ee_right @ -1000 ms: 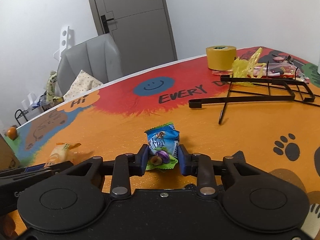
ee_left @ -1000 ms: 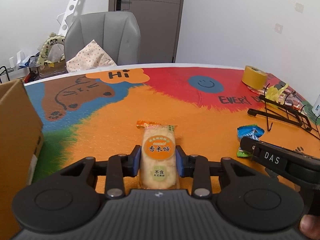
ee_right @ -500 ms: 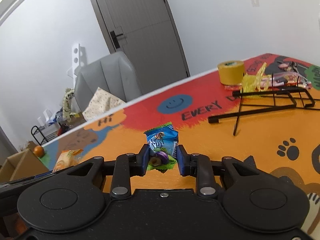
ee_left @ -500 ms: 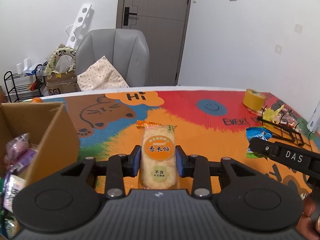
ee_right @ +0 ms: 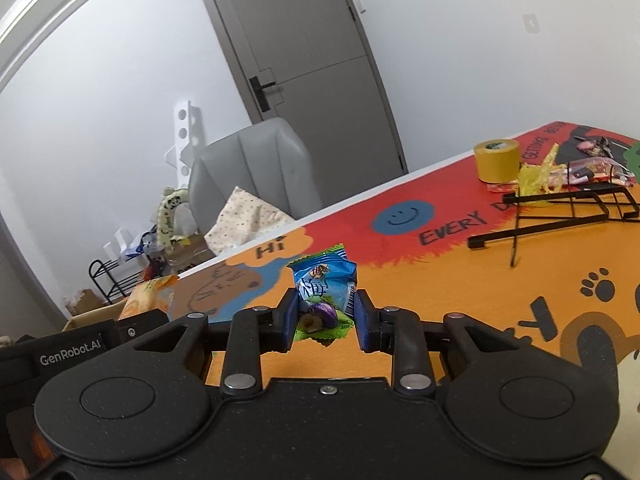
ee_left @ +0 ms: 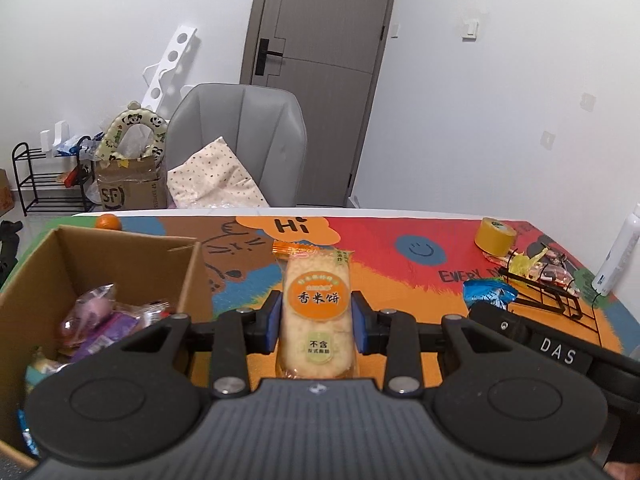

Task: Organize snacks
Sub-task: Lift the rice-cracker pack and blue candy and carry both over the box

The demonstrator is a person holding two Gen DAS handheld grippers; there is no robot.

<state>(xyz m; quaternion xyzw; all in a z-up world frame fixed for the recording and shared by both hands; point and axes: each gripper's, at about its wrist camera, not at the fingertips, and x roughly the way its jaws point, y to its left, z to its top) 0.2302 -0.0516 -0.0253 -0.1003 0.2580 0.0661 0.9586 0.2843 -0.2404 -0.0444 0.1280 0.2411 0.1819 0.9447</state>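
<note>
Left gripper (ee_left: 317,322) is clamped on a rice cracker pack (ee_left: 316,312), blue pads pressed to both long sides, pack held lengthwise above the table (ee_left: 400,312) and clear of it

Right gripper (ee_right: 326,316) is clenched on a small blue-green plum candy packet (ee_right: 325,292) (plum picture on the lower half), also held off the surface

An open cardboard box (ee_left: 120,256) is seen at the table's left edge, just left of the left gripper, with several wrapped snacks (ee_left: 104,320) already lying inside. An orange (ee_left: 108,222) sits at the far left corner behind the box

A roll of yellow tape (ee_left: 495,236) stands near the far right corner; beside it a black wire rack (ee_right: 560,212) lies tipped over, with loose yellow wrappers (ee_right: 536,176) at its far side. A white bottle (ee_left: 618,256) is at the right edge
</note>
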